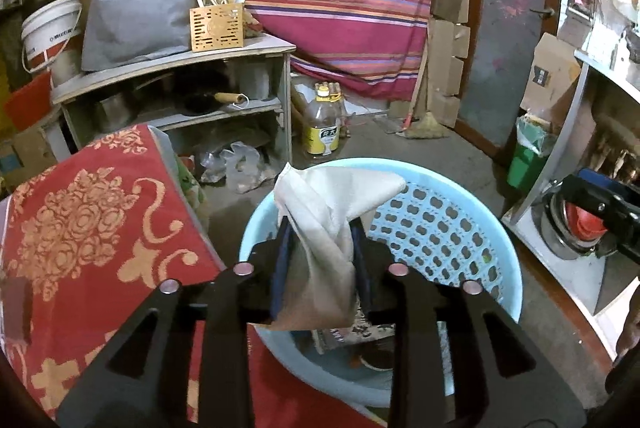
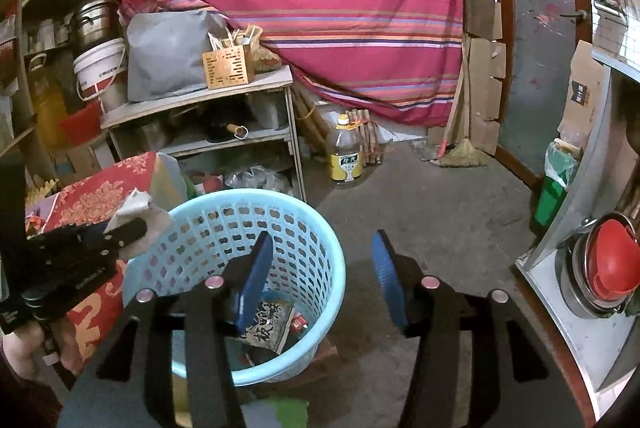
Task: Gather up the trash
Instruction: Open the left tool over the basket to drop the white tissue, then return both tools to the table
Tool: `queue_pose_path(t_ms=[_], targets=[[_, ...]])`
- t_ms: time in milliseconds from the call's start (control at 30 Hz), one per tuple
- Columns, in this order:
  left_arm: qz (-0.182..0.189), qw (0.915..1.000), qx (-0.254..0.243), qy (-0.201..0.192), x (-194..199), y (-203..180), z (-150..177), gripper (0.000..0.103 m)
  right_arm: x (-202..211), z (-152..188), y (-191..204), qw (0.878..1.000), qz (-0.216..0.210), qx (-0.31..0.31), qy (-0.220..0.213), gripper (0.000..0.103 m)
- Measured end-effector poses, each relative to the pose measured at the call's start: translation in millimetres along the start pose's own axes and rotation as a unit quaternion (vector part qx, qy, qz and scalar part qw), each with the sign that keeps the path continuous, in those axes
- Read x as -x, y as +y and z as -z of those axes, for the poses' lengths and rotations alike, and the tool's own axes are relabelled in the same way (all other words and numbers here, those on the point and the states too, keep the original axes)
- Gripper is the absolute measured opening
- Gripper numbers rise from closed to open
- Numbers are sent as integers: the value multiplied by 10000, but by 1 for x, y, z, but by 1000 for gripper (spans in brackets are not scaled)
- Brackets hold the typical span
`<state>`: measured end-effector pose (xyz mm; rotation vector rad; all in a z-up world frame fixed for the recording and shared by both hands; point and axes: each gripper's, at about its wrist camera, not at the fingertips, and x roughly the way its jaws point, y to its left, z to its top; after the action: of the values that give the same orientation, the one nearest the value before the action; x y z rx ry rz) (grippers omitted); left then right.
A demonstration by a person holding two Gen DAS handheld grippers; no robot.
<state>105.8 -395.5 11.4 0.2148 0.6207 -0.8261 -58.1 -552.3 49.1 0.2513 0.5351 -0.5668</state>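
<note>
Our left claw (image 1: 320,248) is clamped on a crumpled white cloth (image 1: 328,212), held right above the blue basket (image 1: 508,292) beside the red-covered table (image 1: 92,228). Our right claw (image 2: 320,280) hangs wide and empty over the basket's near rim. We judge this the drop step: next, the left jaws should part so the cloth falls among the wrappers (image 2: 268,324) inside

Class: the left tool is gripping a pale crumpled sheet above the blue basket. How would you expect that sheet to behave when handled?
The pale sheet looks floppy: it folds and droops around the left tool. Probably light, since a narrow pinch holds it. Released over the blue basket, it would likely flutter and could snag on the rim.
</note>
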Motion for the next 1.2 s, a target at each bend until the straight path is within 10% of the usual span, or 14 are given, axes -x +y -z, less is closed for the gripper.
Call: queue_pose_path(t_ms=[700, 1200], targets=[[-1189, 9911, 97, -587, 83, 66, 14, 89, 13, -9, 65, 9970, -667, 282, -281, 59], [-3167, 9423, 1036, -326, 186, 262, 79, 97, 4, 12, 242, 9823, -1524, 1091, -54, 86]])
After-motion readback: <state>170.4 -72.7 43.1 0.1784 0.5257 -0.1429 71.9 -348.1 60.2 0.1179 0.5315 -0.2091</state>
